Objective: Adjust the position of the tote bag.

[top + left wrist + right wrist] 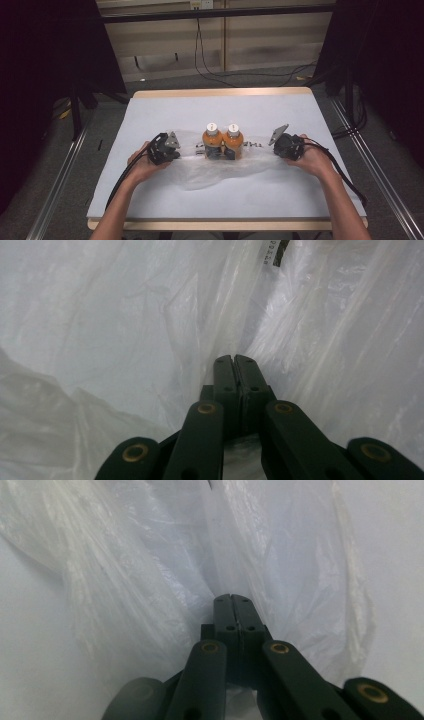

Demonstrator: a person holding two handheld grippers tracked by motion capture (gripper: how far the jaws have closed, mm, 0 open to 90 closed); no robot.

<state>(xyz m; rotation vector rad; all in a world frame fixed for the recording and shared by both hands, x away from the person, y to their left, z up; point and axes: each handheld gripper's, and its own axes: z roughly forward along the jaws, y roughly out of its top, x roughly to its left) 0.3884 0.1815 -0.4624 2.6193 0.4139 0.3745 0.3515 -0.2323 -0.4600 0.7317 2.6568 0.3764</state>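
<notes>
On the white-covered table [150, 200], midway between the person's two hands, two orange bottles [223, 141] with white caps stand upright and touching each other inside a clear plastic bag [220, 170] that lies spread around them. The left tongs [172, 150] are pressed together on a fold of the bag at its left end; the left gripper view shows the film [150, 340] gathered into the seam between the jaws. The right tongs [274, 141] are likewise clamped on the bag's right end, with the plastic [165, 570] bunched at their tips. By my reading, the bottles are already bagged and both ends are gripped. What seems left is drawing the ends up or together to close or lift the bag; neither has begun, since the film lies slack on the table.
</notes>
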